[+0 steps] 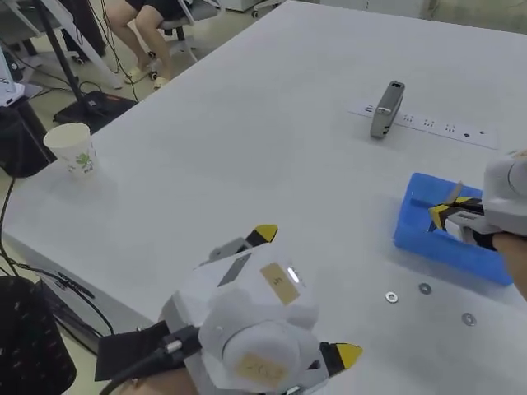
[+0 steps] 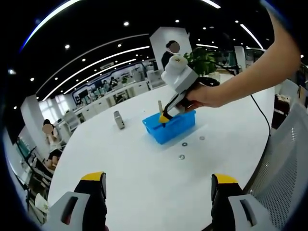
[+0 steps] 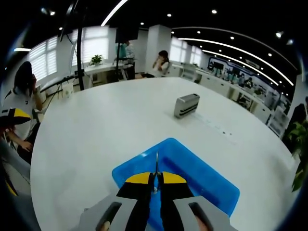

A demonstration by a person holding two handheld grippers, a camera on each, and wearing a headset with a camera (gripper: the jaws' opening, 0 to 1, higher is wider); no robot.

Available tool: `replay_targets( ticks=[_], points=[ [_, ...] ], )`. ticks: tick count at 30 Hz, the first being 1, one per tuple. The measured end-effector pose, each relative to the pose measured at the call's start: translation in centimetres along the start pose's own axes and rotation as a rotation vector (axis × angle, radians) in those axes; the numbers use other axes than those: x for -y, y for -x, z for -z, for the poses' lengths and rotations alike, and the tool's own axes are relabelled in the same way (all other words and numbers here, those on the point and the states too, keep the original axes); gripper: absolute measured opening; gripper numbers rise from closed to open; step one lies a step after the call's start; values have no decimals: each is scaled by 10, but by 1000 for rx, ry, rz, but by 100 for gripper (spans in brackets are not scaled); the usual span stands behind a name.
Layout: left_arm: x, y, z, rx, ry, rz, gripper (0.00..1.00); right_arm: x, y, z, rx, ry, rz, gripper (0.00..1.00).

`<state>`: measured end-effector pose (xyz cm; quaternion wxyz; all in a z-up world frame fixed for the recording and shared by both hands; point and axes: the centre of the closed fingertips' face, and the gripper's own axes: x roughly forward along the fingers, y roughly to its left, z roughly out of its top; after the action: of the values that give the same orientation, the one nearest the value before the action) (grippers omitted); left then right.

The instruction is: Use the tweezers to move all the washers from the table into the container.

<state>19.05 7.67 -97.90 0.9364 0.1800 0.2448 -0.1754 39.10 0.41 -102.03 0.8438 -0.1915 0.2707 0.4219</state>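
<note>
- White worktop point(image 1: 272, 148) carries everything; it looks smooth, so I expect small metal parts to skate on it.
- Blue plastic container point(image 1: 436, 247) sits near my right side, with an open top and low walls.
- Left claw point(image 2: 159, 179) is released, jaws wide apart and holding nothing, well back from the container.
- Right claw point(image 3: 155, 179) is clenched on the tweezers point(image 3: 157, 166), whose slim tips reach out over the container's inside. I cannot tell whether they carry a washer.
- Three washers point(image 1: 391, 297) lie flat on the worktop just beside the container's near wall, apart from one another.
- I judge them light, stiff, thin and slippery. I'd pinch across the ring, one tip through the hole, since they lie flush and a rim grab could flick them away.
</note>
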Motion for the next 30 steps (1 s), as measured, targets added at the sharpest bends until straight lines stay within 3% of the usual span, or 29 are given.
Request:
replay_targets(
  ticks=[11,18,23,27,30],
  points=[
    [-7,3,-4,20,12,-38,96,0,1,3,-9,-7,-1,3],
    [-11,3,-5,22,18,-57,98,-2,21,-19,58,-19,-7,3],
    [-17,7,-10,50,23,-92,99,-16,42,-34,138,-56,-56,3],
    [-20,7,-9,53,42,-97,99,-29,54,-39,168,-21,-72,3],
    [-19,7,-8,49,51,-90,99,-46,59,-37,173,-28,-118,3]
  ],
)
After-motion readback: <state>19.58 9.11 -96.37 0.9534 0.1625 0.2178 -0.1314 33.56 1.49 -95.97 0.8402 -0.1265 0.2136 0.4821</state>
